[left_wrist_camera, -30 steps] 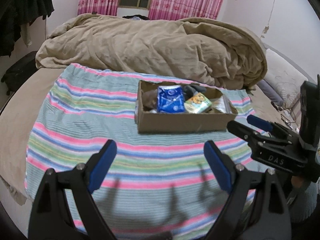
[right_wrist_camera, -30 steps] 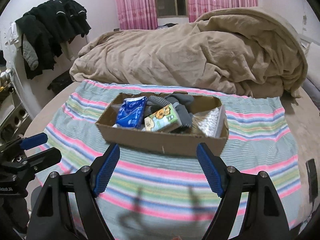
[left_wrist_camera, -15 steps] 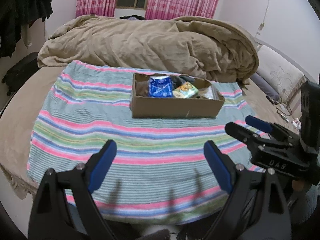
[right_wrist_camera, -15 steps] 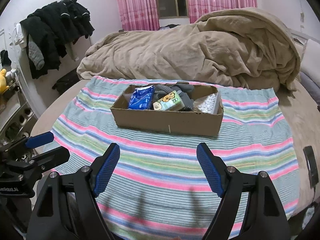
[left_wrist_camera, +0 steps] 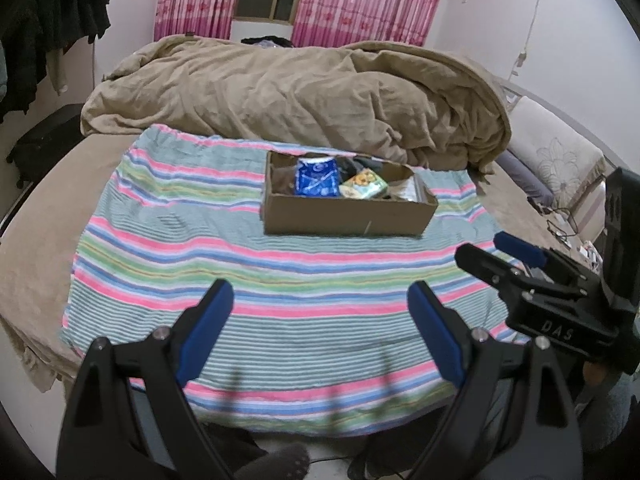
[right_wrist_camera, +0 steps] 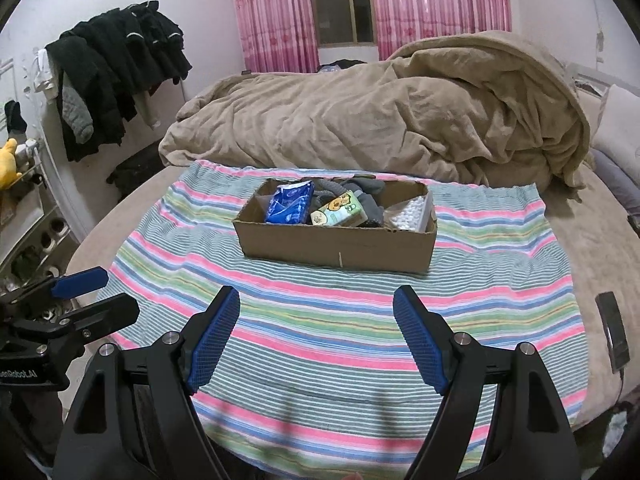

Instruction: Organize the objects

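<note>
Both tools have pulled back from the bed since a moment ago, and the cardboard box (right_wrist_camera: 336,236) now sits further off, near the middle of the striped towel (right_wrist_camera: 320,320). Left tool (left_wrist_camera: 320,312) hangs with its blue pads spread wide and nothing between them; right tool (right_wrist_camera: 316,320) just the same, gaping and empty.

Going across the box from left: blue tissue pack (right_wrist_camera: 289,203) leans up against the left end, soft and light I'd say, crinkly wrap that may slip, so pinch it across the thin side. Next, the green cartoon-printed pack (right_wrist_camera: 339,210), lying tilted, long axis running roughly along the box; squashy too, take it by the narrow edges. Behind it, grey socks (right_wrist_camera: 366,196), limp cloth, grab a bunched fold anywhere. At the right end, a clear container of cotton swabs (right_wrist_camera: 412,214), stiffer and smooth, likely slick, best held across its short walls.

Box itself runs long side left-to-right, facing the tools broadside, beige duvet (right_wrist_camera: 380,120) heaped behind.
</note>
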`<control>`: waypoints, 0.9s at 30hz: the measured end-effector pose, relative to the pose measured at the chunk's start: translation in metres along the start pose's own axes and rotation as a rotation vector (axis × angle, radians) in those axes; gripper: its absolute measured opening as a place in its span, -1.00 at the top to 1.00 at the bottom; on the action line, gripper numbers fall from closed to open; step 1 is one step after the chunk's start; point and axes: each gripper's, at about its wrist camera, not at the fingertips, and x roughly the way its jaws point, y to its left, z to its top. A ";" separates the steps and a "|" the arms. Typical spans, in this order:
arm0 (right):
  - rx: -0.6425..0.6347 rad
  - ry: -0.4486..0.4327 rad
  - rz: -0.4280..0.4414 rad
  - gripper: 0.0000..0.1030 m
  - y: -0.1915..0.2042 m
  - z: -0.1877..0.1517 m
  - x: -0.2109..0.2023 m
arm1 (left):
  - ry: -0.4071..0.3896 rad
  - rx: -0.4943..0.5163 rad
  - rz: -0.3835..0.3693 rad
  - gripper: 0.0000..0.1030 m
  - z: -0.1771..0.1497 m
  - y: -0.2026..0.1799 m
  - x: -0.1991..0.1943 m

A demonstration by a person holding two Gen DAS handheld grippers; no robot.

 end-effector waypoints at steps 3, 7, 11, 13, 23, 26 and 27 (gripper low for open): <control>-0.002 -0.002 0.001 -0.59 0.001 0.000 -0.002 | -0.006 0.000 0.006 -0.75 0.000 0.000 -0.002; 0.000 -0.003 0.000 -0.59 0.001 0.000 -0.003 | -0.017 0.002 0.020 -0.85 0.002 0.001 -0.005; 0.005 -0.002 0.003 -0.59 0.001 0.001 -0.005 | -0.016 0.008 0.021 -0.86 0.004 0.003 -0.005; 0.008 0.001 0.010 -0.59 0.000 0.003 -0.006 | -0.016 0.013 0.022 -0.86 0.006 0.003 -0.004; 0.031 -0.002 0.001 -0.59 -0.009 0.004 -0.011 | -0.012 0.028 0.038 -0.89 0.012 0.003 -0.001; 0.036 0.000 -0.002 -0.59 -0.011 0.003 -0.012 | -0.014 0.024 0.044 -0.92 0.012 0.004 -0.001; 0.037 0.001 -0.002 -0.59 -0.012 0.003 -0.012 | -0.013 0.024 0.043 -0.93 0.012 0.004 -0.001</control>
